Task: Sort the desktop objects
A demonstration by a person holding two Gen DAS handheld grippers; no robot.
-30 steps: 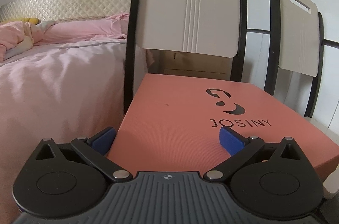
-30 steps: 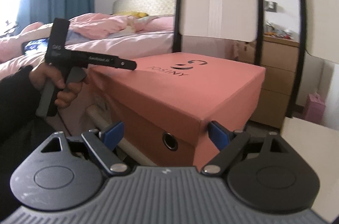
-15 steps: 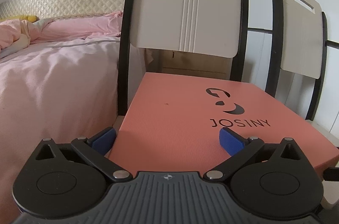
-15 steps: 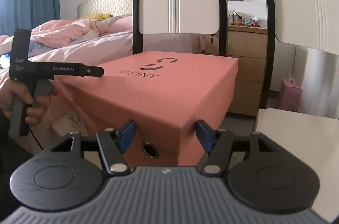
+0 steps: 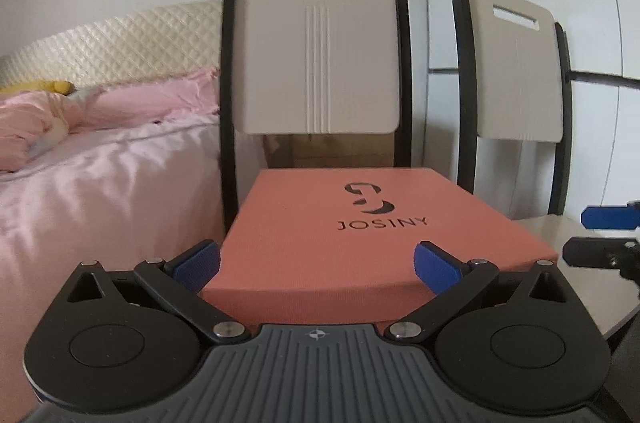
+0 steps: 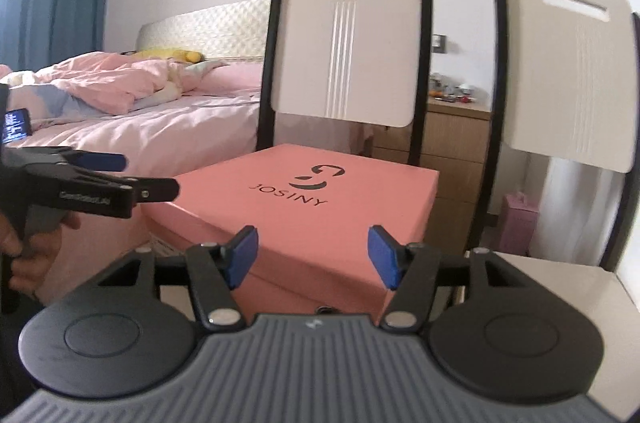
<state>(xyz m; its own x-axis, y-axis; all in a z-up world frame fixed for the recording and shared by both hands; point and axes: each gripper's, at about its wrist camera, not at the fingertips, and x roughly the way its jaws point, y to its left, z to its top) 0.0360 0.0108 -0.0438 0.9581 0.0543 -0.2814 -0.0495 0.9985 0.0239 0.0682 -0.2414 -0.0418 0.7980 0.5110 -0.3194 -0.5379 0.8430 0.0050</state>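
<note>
A salmon-pink JOSINY shoebox (image 5: 360, 243) stands closed on a chair seat; it also shows in the right wrist view (image 6: 320, 207). My left gripper (image 5: 316, 265) is open, its blue pads spread at the box's near end, apart from it. My right gripper (image 6: 312, 257) is open and empty, its pads spread in front of the box's near corner. The left gripper shows in the right wrist view (image 6: 120, 179) beside the box's left side. The right gripper's tips show at the right edge of the left wrist view (image 5: 600, 235).
Two chairs with cream backs (image 5: 320, 47) (image 6: 568, 71) stand side by side. A bed with pink bedding (image 5: 100, 175) lies to the left. A wooden nightstand (image 6: 452, 143) and a pink bag (image 6: 520, 227) sit behind. A cream seat surface (image 6: 560, 287) lies at right.
Both grippers have pulled back from the box and risen. The right gripper swung round to face the box's corner, and its jaws narrowed somewhat. The box has not moved.
</note>
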